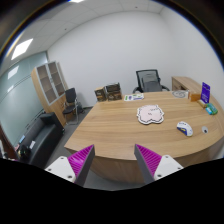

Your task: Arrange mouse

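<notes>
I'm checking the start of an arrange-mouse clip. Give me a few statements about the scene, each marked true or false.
1. The gripper jaws are open and hold nothing. True.
2. The mouse lies between the jaws. False: it rests on the wooden table, well beyond them.
3. A white mat lies on the table. True.
4. The office chair stands on the table. False: it stands behind the table's far side.

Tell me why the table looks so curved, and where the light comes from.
Gripper view: the wide-angle lens bows the table and the walls; the ceiling lights glare white, so the room is evenly lit with soft shadows; the mouse is small and indistinct; the gripper is open, its fingers empty.
</notes>
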The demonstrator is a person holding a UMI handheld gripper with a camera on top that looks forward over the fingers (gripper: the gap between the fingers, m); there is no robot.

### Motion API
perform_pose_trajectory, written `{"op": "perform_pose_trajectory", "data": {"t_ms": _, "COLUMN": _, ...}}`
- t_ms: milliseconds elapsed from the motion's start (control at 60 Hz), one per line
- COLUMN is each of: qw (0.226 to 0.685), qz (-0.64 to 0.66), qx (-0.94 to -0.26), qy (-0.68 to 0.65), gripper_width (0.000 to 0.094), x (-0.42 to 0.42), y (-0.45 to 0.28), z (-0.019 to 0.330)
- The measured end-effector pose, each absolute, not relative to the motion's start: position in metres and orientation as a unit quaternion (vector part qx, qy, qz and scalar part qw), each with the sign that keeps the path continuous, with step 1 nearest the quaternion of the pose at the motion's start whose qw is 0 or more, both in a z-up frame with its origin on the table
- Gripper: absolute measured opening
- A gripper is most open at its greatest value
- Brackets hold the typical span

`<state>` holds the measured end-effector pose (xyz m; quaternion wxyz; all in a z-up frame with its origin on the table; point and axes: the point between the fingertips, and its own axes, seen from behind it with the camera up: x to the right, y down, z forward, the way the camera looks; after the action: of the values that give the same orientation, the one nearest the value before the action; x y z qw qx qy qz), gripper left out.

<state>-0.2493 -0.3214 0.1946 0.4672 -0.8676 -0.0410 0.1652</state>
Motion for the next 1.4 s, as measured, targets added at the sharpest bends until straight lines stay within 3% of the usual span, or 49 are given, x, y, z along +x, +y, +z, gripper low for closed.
{"op": "perform_pose_trajectory", "data": {"t_ms": 233, "qw": 0.477, "qz": 0.103, "qx": -0.873, "qy": -0.006, "gripper_width": 0.0828, "x": -0.194, "y": -0.316, "z": 0.164}}
{"op": "perform_pose_trajectory", "data": {"t_ms": 450, "qw": 0.479, "qz": 0.073, "qx": -0.874, "qy": 0.038, "gripper_width": 0.0828, "x": -0.093, "y": -0.291, "z": 0.13}}
{"op": "perform_pose_trajectory", "data": {"t_ms": 833, "qw": 0.487, "qz": 0.041, "qx": -0.872, "qy": 0.005, "gripper_width": 0.0827, "x": 0.072, "y": -0.178, "z": 0.036}}
{"op": "perform_pose_trajectory", "data": {"t_ms": 1200, "qw": 0.473, "qz": 0.051, "qx": -0.879, "qy": -0.015, "gripper_width": 0.0823, "x": 0.107, "y": -0.087, "z": -0.006}}
{"op": "perform_pose_trajectory", "data": {"t_ms": 1283, "qw": 0.471, "qz": 0.048, "qx": -0.881, "qy": -0.009, "gripper_width": 0.0727, "x": 0.107, "y": -0.07, "z": -0.008}}
{"op": "perform_pose_trajectory", "data": {"t_ms": 1350, "qw": 0.467, "qz": 0.04, "qx": -0.883, "qy": -0.007, "gripper_width": 0.0545, "x": 0.105, "y": -0.055, "z": -0.009}}
{"op": "perform_pose_trajectory", "data": {"t_ms": 1400, "qw": 0.463, "qz": 0.021, "qx": -0.886, "qy": -0.007, "gripper_width": 0.0526, "x": 0.107, "y": -0.047, "z": -0.01}}
